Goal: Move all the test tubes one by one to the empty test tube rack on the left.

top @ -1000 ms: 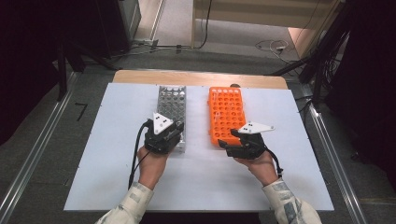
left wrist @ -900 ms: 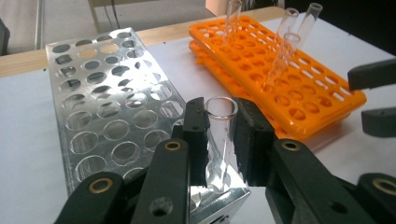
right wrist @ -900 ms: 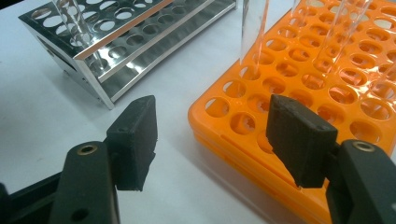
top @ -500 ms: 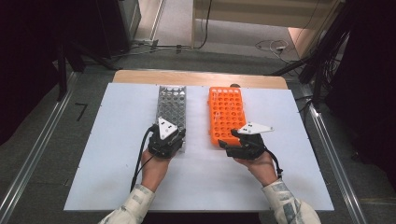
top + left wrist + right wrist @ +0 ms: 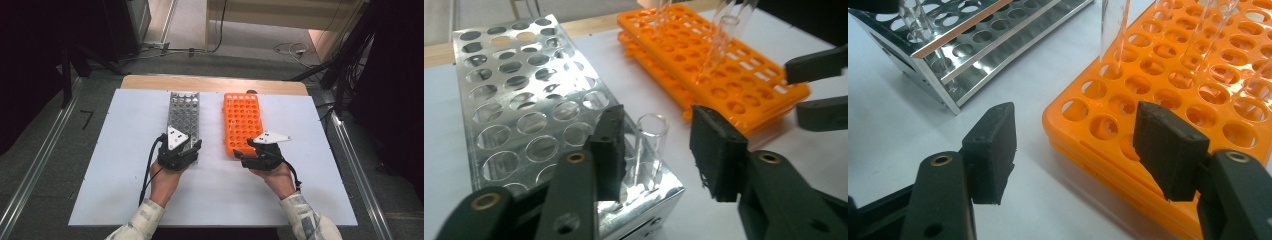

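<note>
High view: white surface (image 5: 125,165) bearing a steel test-tube rack (image 5: 183,114) on the left and an orange plastic test-tube rack (image 5: 241,117) on the right, side by side and apart. The left claw (image 5: 192,150) sits at the near end of the steel rack; the right claw (image 5: 243,156) sits at the near end of the orange rack; whether either is spread cannot be told from this height. Left gripper view: left claw (image 5: 656,145) with jaws apart, straddling one clear glass test tube (image 5: 648,150) that stands upright in the near corner hole of the steel rack (image 5: 519,100); the left jaw is just beside the tube, the right jaw clear of it. Risk, judged: closing off-centre would push the tube sideways against the hole rim, tilting or cracking it; too light a pinch on smooth glass could let it slip on lifting. More tubes stand in the orange rack (image 5: 724,75) beyond. Right gripper view: right claw (image 5: 1075,135) with jaws apart, holding nothing, one jaw over bare surface, the other over the near corner of the orange rack (image 5: 1168,90). Clear tubes (image 5: 1113,30) stand farther back in it. Risk, judged: a forward move could nudge the light rack or knock those tubes.
</note>
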`<state>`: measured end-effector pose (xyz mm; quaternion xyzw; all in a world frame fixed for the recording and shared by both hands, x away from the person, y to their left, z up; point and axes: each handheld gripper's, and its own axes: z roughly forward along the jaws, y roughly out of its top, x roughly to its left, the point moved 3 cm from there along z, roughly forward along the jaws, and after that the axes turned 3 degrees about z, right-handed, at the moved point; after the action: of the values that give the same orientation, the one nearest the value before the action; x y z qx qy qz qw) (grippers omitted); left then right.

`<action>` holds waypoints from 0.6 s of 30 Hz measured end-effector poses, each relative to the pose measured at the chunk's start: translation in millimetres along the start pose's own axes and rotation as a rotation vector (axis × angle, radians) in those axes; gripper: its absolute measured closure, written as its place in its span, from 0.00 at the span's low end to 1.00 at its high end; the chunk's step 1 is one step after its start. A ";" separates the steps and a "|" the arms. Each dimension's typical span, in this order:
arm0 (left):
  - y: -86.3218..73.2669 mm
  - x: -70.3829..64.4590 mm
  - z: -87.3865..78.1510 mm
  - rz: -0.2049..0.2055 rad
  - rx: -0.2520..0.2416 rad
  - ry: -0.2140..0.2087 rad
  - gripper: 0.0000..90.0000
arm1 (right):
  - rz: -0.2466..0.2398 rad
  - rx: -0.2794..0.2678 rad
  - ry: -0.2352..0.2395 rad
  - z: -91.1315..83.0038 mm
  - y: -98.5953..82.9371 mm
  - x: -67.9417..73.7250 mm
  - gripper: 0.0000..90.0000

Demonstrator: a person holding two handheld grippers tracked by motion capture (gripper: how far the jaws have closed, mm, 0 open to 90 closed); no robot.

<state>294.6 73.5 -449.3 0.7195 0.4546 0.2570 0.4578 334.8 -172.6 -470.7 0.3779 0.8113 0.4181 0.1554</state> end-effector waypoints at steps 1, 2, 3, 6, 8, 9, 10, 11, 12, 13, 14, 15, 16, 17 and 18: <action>1.2 0.0 -1.3 -0.011 -0.006 -0.008 0.55 | 0.001 0.000 -0.002 0.7 0.2 0.1 0.36; 2.3 0.4 -2.4 -0.020 -0.008 -0.009 0.50 | 0.004 -0.001 -0.005 1.6 0.6 0.2 0.36; 3.3 0.9 -3.3 -0.027 -0.008 -0.012 0.41 | 0.005 -0.004 -0.012 3.6 1.9 0.4 0.36; 5.1 3.0 -6.2 -0.044 -0.014 -0.015 0.34 | 0.004 -0.011 -0.019 5.9 3.9 0.1 0.36; 5.3 4.9 -8.4 -0.054 -0.020 -0.016 0.30 | 0.008 -0.019 -0.027 8.3 5.8 0.0 0.36; 5.3 6.1 -9.7 -0.059 -0.027 -0.015 0.29 | 0.012 -0.024 -0.032 9.8 6.8 0.1 0.36; 5.2 7.3 -11.0 -0.065 -0.033 -0.015 0.28 | 0.017 -0.026 -0.041 11.1 7.5 0.1 0.36; 5.1 8.5 -11.8 -0.072 -0.039 -0.021 0.28 | 0.022 -0.030 -0.046 12.6 8.3 0.5 0.36; 4.9 9.7 -12.7 -0.078 -0.040 -0.020 0.28 | 0.026 -0.035 -0.048 14.4 9.2 1.0 0.36; 4.6 10.7 -13.2 -0.082 -0.045 -0.025 0.28 | 0.028 -0.038 -0.055 16.2 10.3 1.7 0.36; 4.4 11.5 -14.0 -0.085 -0.045 -0.024 0.28 | 0.028 -0.042 -0.059 17.9 11.5 2.2 0.37; 4.3 12.0 -14.8 -0.087 -0.045 -0.025 0.28 | 0.028 -0.048 -0.068 21.6 14.1 2.6 0.37; 4.2 12.7 -15.8 -0.085 -0.044 -0.027 0.28 | 0.028 -0.048 -0.068 21.6 14.1 2.6 0.37; 4.3 13.1 -16.5 -0.091 -0.044 -0.029 0.26 | 0.034 -0.050 -0.078 24.8 16.3 1.5 0.38; 4.5 13.8 -17.3 -0.093 -0.047 -0.034 0.26 | 0.034 -0.050 -0.078 24.8 16.3 1.5 0.38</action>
<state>289.2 92.4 -438.2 0.6909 0.4736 0.2337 0.4937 355.7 -151.7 -472.6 0.4036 0.7874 0.4256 0.1893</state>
